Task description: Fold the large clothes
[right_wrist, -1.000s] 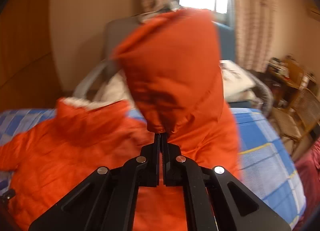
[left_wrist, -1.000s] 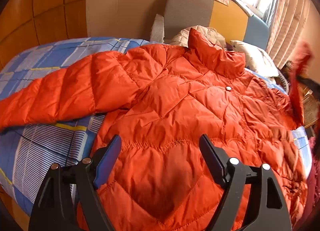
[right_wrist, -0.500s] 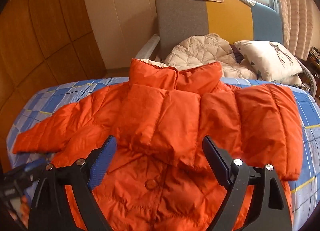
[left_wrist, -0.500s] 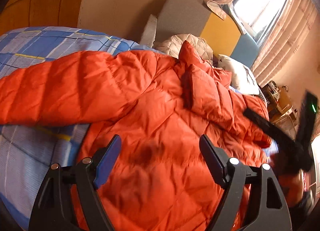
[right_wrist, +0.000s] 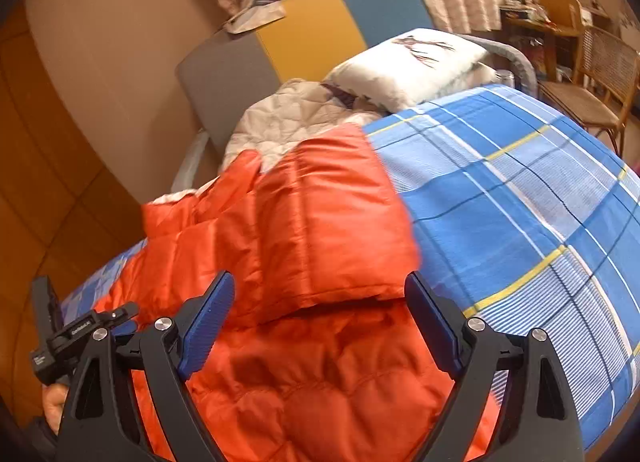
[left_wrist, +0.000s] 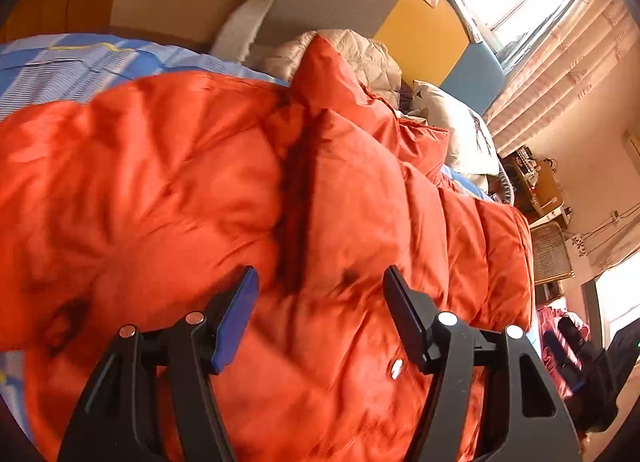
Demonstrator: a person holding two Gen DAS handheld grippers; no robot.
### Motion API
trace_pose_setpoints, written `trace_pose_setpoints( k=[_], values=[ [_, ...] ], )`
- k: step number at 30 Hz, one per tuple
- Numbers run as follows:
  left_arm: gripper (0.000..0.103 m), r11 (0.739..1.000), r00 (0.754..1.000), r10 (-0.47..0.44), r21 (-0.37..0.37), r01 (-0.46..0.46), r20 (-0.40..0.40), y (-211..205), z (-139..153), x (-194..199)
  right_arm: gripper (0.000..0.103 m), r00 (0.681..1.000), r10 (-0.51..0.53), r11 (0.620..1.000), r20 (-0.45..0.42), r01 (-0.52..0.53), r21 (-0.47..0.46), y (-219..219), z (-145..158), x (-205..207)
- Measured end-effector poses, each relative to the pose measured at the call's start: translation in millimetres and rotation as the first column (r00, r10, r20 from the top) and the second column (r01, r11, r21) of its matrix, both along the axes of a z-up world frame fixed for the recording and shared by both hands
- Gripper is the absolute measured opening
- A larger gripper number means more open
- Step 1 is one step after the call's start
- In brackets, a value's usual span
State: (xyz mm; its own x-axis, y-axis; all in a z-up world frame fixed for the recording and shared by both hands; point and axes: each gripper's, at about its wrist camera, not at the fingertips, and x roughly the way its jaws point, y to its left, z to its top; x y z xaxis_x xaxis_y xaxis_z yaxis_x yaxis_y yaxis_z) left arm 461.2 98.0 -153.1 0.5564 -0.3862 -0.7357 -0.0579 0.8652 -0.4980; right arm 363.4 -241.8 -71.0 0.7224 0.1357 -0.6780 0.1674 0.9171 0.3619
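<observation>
A large orange puffer jacket (left_wrist: 200,182) lies spread on the bed, front up, with a silver snap (left_wrist: 397,368) showing. Its right sleeve (right_wrist: 332,230) is folded flat across the chest. My left gripper (left_wrist: 320,298) hovers low over the jacket's middle near the left shoulder. Its jaws are closing, fabric lies beneath them, and the pads grip nothing. My right gripper (right_wrist: 316,314) stands wide open just above the jacket (right_wrist: 320,382), at the lower edge of the folded sleeve, holding nothing. In the right wrist view the left gripper's body (right_wrist: 80,334) and a hand show at lower left.
The bed has a blue plaid sheet (right_wrist: 520,202), bare to the right of the jacket. At its head lie a beige quilted garment (right_wrist: 288,114) and a white pillow (right_wrist: 408,62) against a grey, yellow and blue headboard (right_wrist: 312,34). A cane chair (right_wrist: 600,74) stands at far right.
The right gripper was shut on the raised sleeve, then opened; the sleeve now lies folded across the chest. The right gripper swung right and lower. The left gripper moved closer over the jacket, its jaws narrower.
</observation>
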Motion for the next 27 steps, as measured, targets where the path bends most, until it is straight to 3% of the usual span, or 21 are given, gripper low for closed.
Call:
trace_pose_setpoints(
  k=[1, 2, 3, 4, 7, 11, 16, 19, 22, 25, 27],
  values=[
    [0.055, 1.000, 1.000, -0.004, -0.007, 0.004, -0.008, -3.0, -2.6, 6.2, 0.085, 1.000, -0.018, 1.000, -0.007, 0.018, 0.006, -6.4, -2.9, 2.3],
    [0.035, 1.000, 1.000, -0.011, -0.013, 0.010, -0.021, -6.0, -6.6, 12.5, 0.083, 0.999, -0.031, 0.999, -0.013, 0.031, 0.008, -10.4, -5.3, 4.9],
    [0.026, 1.000, 1.000, -0.016, -0.010, 0.016, -0.027, -8.3, -8.6, 16.5, 0.080, 0.999, -0.041, 0.999, -0.021, 0.042, 0.015, -13.8, -8.4, 8.5],
    [0.009, 1.000, 1.000, -0.012, -0.015, 0.012, -0.019, -8.2, -8.5, 18.5, 0.078, 0.999, -0.045, 0.999, -0.028, 0.046, 0.022, -16.7, -10.8, 11.8],
    [0.005, 0.999, 0.999, 0.022, -0.046, -0.021, 0.024, 4.5, 2.2, 7.8, 0.075, 0.999, -0.032, 0.999, -0.037, 0.033, 0.031, -12.3, -15.7, 24.4],
    [0.004, 0.995, 0.993, 0.099, -0.017, -0.098, 0.067, 36.6, 16.2, -15.5, 0.068, 0.997, 0.053, 0.999, -0.047, -0.053, 0.011, 10.4, -22.5, 43.1],
    [0.005, 0.983, 0.986, 0.162, 0.074, -0.165, 0.049, 64.8, 10.0, -23.7, 0.068, 0.984, 0.111, 0.992, -0.141, -0.118, -0.045, 48.4, -48.6, 74.8],
    [0.005, 0.980, 0.988, 0.152, 0.127, -0.152, 0.013, 69.2, -3.2, -24.6, 0.068, 0.972, 0.115, 0.984, -0.204, -0.140, -0.112, 68.2, -66.4, 87.0],
    [0.014, 0.971, 0.990, 0.141, 0.191, -0.140, 0.009, 64.7, -5.2, -29.3, 0.069, 0.968, 0.106, 0.975, -0.226, -0.146, -0.167, 78.2, -70.5, 90.7],
    [0.045, 0.967, 0.986, 0.165, 0.192, -0.168, 0.034, 68.0, 3.3, -37.9, 0.070, 0.969, 0.106, 0.973, -0.224, -0.147, -0.176, 79.3, -62.5, 84.3],
    [0.051, 0.963, 0.982, 0.183, 0.193, -0.190, 0.054, 72.0, 11.0, -50.4, 0.070, 0.972, 0.110, 0.974, -0.206, -0.147, -0.173, 81.1, -54.8, 76.1]
  ],
)
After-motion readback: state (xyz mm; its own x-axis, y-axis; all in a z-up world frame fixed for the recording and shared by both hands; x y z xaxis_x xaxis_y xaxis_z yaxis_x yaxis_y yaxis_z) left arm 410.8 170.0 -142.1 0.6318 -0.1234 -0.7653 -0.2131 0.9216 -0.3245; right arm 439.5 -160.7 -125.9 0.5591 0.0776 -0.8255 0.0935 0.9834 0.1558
